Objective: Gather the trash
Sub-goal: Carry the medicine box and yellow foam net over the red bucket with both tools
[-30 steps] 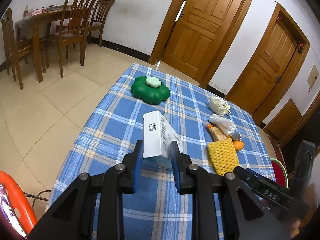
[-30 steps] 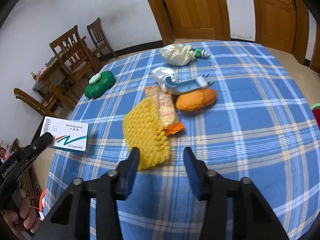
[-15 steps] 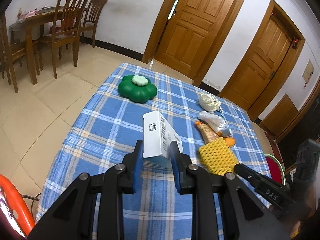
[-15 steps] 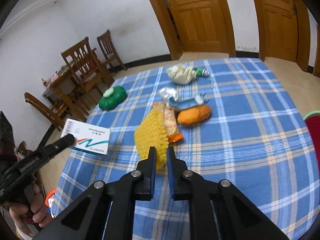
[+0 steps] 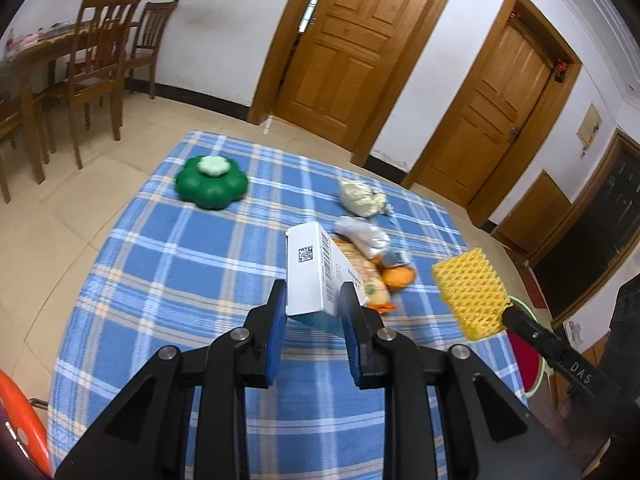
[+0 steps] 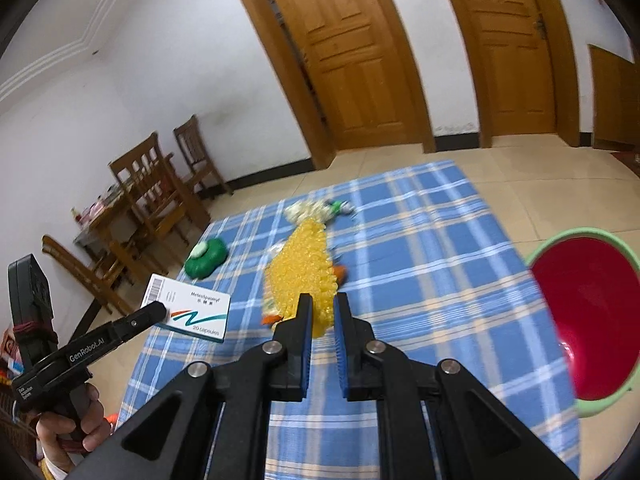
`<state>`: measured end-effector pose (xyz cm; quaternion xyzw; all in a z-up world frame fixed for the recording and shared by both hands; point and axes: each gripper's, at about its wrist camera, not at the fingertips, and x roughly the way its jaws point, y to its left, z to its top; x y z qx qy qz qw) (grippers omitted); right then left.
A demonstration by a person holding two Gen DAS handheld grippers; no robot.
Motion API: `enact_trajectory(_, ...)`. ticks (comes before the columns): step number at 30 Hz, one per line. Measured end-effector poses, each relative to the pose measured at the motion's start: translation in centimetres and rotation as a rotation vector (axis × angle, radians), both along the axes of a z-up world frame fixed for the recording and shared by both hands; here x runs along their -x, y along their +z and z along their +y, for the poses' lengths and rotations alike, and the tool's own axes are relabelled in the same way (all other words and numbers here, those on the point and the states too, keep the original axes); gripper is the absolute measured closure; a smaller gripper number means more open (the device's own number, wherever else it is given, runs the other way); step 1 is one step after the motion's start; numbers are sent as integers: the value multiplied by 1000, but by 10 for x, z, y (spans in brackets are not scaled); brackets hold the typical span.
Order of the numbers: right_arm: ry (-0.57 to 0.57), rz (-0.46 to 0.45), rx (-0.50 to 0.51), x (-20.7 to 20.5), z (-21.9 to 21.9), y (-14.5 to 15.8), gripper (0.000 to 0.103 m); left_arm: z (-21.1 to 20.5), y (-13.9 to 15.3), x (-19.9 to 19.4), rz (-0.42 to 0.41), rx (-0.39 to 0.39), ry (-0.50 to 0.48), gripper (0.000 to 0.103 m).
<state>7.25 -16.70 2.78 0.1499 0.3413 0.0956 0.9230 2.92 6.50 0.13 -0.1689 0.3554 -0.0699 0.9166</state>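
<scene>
We have both hands loaded. Our left gripper [image 5: 313, 304] is clamped on the white medicine box [image 5: 310, 272], the box standing up between the blue pads with its barcoded end pointing away from us, clear of the desk [image 5: 160, 264]. From the right wrist view the same box [image 6: 188, 308] hangs out at the left, pinched at its corner by the left gripper's tip, above the near left edge of the blue plaid cloth.

Our right gripper [image 6: 320, 312] is closed on the yellow foam net [image 6: 302, 268]; the net sticks straight out ahead of the fingers, its near end squeezed between the pads. In the left view that net [image 5: 470, 292] floats at the right, off the cloth, held by the black tip.

On the desk lie the snack wrapper [image 5: 366, 276], an orange piece [image 5: 396, 276], a crumpled clear bag [image 5: 362, 234], a wad of pale paper [image 5: 360, 198] and a green flower-shaped box [image 5: 211, 186]. A red basin with a green rim [image 6: 592, 320] sits just beside the desk's right edge, to the right of the right gripper.
</scene>
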Motion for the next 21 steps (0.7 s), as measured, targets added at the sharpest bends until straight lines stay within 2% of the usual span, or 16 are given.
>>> enact_trajectory(10,-144,-51,-1,28,-59,18,91,-49,18,-6,-23,-7,-118,77)
enact_trajectory(21,-300,-57,-13,53,-125,18,91,-125,35,-16,-37,-27,-278,77)
